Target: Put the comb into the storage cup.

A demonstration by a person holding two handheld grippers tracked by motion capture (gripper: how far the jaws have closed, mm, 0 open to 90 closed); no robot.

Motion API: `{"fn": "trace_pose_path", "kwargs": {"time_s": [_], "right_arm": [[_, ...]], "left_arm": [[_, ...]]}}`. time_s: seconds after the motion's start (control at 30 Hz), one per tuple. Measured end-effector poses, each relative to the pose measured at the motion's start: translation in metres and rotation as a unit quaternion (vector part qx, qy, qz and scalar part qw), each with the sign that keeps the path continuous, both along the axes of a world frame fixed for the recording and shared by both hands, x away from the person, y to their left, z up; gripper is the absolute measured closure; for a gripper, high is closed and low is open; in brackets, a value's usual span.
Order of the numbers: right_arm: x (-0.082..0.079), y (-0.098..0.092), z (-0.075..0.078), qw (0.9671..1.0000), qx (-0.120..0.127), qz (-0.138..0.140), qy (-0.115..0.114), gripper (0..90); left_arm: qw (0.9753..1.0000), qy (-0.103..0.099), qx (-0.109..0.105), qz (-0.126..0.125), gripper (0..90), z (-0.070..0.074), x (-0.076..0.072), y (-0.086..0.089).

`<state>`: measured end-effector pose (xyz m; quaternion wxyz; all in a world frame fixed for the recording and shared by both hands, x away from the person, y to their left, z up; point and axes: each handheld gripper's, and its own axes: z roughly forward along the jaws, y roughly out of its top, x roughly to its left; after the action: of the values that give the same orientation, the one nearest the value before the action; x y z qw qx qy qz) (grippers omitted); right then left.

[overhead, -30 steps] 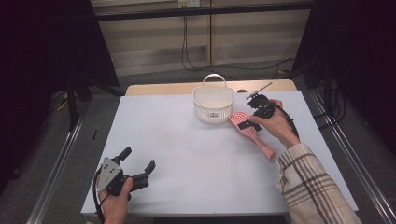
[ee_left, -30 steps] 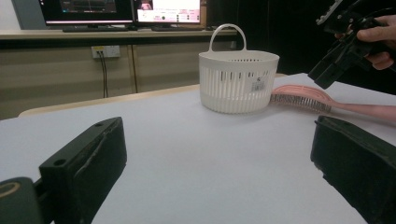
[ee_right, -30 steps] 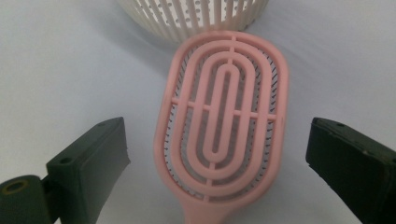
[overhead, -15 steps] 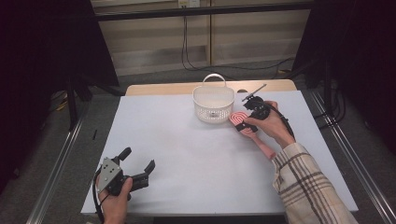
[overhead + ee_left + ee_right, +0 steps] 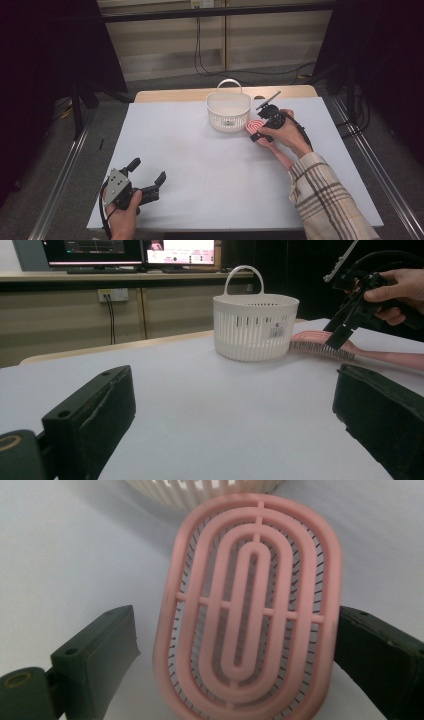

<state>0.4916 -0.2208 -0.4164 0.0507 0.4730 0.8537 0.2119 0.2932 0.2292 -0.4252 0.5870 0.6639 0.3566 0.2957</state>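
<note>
Right gripper (image 5: 261,131) has slid forward along the pink plastic oval hairbrush (image 5: 258,127) over the last second; it now sits over the brush head rather than the handle. Judged: grasp being set, lift toward the white slotted plastic basket (image 5: 228,111) likely next.

Right gripper view: jaws wide apart, straddling the brush head (image 5: 250,615), one each side; contact with either edge can't be told. Nothing clamped yet.

Brush: vented back of concentric pink ovals, dark bristles beneath, bristle side down on the white worktop (image 5: 200,165), head just beside the basket, handle trailing toward the person.

Left gripper (image 5: 148,185) unchanged, resting at the near-left corner, jaws spread, empty.
</note>
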Motion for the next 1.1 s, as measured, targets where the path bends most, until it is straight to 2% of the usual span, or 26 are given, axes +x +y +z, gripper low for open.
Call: {"fn": "trace_pose_path", "kwargs": {"time_s": [0.43, 1.1], "right_arm": [[0.003, 0.004, -0.01, 0.9996, -0.013, -0.009, 0.022, 6.1], [0.006, 0.006, -0.017, 0.9991, -0.015, -0.016, 0.035, 8.8]], "left_arm": [[1.0, 0.001, 0.0, 0.0, 3.7, 0.0, 0.0, 0.0], [1.0, 0.0, 0.001, 0.0, 3.7, 0.0, 0.0, 0.0]]}}
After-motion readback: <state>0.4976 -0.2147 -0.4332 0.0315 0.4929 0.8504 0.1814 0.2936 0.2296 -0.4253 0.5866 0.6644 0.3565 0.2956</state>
